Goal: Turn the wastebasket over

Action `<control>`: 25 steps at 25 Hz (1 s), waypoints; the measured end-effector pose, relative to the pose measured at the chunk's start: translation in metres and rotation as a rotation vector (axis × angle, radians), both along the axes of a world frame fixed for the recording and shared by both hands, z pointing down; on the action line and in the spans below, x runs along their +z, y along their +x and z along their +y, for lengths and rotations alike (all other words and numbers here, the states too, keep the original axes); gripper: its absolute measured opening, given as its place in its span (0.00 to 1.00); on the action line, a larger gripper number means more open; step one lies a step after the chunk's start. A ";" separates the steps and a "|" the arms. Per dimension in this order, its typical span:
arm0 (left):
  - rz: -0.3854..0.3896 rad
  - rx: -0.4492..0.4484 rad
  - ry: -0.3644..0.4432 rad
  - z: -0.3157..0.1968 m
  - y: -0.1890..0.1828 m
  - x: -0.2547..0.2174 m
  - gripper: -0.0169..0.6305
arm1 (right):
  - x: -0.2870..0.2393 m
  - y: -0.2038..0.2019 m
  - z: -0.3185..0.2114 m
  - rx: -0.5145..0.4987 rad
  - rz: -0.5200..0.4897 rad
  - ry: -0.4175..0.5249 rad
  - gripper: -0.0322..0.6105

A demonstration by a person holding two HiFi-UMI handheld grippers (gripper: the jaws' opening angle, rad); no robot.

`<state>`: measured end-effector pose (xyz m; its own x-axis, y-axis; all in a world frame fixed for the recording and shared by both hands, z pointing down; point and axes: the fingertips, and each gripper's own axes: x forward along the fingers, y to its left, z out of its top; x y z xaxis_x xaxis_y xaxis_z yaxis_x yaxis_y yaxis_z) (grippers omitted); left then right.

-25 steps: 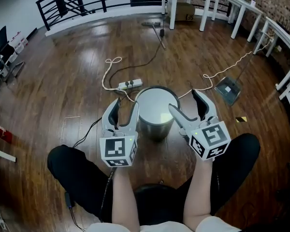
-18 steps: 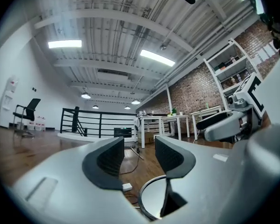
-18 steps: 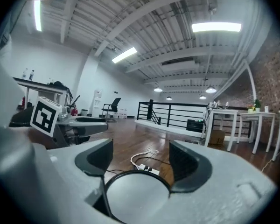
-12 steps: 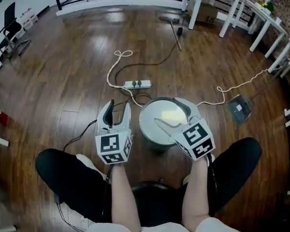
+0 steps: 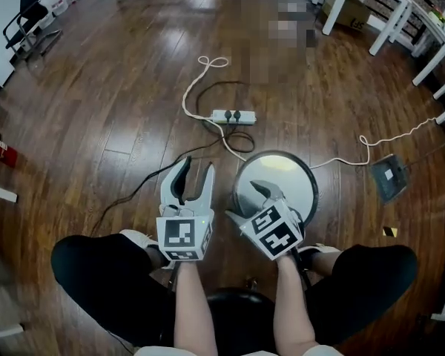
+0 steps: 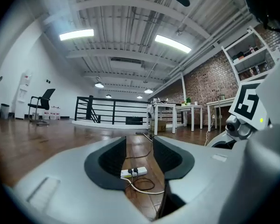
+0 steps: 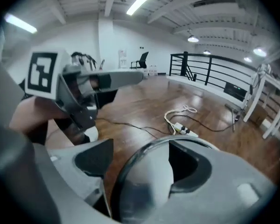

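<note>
Both grippers have sunk since a second ago — the right gripper (image 7: pixel 139 160), jaws wide and unpinched, straddles the near rim of the round grey metal wastebasket (image 5: pixel 293 184) standing upright on the floor, the left gripper (image 5: pixel 196 170) beside it has been narrowing its empty jaws — with a white power strip (image 5: pixel 233 116) beyond.

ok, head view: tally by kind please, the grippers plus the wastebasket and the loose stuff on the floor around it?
grey two-jaw grippers with marker cubes: 2 (left gripper, right gripper)
round silver metal wastebasket: 1
white power strip: 1
grey dustpan: 1
total: 5
</note>
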<state>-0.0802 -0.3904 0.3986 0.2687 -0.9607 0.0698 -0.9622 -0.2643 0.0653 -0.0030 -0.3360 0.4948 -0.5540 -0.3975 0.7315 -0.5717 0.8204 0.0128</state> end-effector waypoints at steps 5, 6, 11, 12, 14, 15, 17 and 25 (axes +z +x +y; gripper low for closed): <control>-0.009 -0.010 -0.088 0.010 -0.013 0.038 0.34 | 0.036 -0.005 0.011 0.005 0.108 -0.032 0.38; -0.006 -0.013 -0.101 0.012 -0.016 0.044 0.34 | 0.041 -0.005 0.012 0.011 0.116 -0.029 0.36; 0.014 -0.024 -0.131 0.021 -0.024 0.056 0.34 | 0.048 -0.005 0.011 0.032 0.188 0.061 0.31; 0.021 -0.024 -0.133 0.022 -0.024 0.056 0.33 | 0.048 -0.006 0.012 0.031 0.201 0.082 0.27; 0.034 -0.021 -0.133 0.024 -0.024 0.055 0.33 | 0.047 -0.006 0.012 0.054 0.181 0.094 0.25; 0.041 -0.019 -0.130 0.025 -0.024 0.054 0.33 | 0.046 -0.006 0.011 0.070 0.147 0.086 0.23; 0.052 -0.017 -0.120 0.026 -0.024 0.050 0.33 | 0.043 -0.007 0.009 0.092 0.065 0.065 0.22; 0.086 -0.046 -0.062 0.026 -0.036 0.024 0.32 | 0.019 0.001 0.000 0.098 -0.044 0.150 0.19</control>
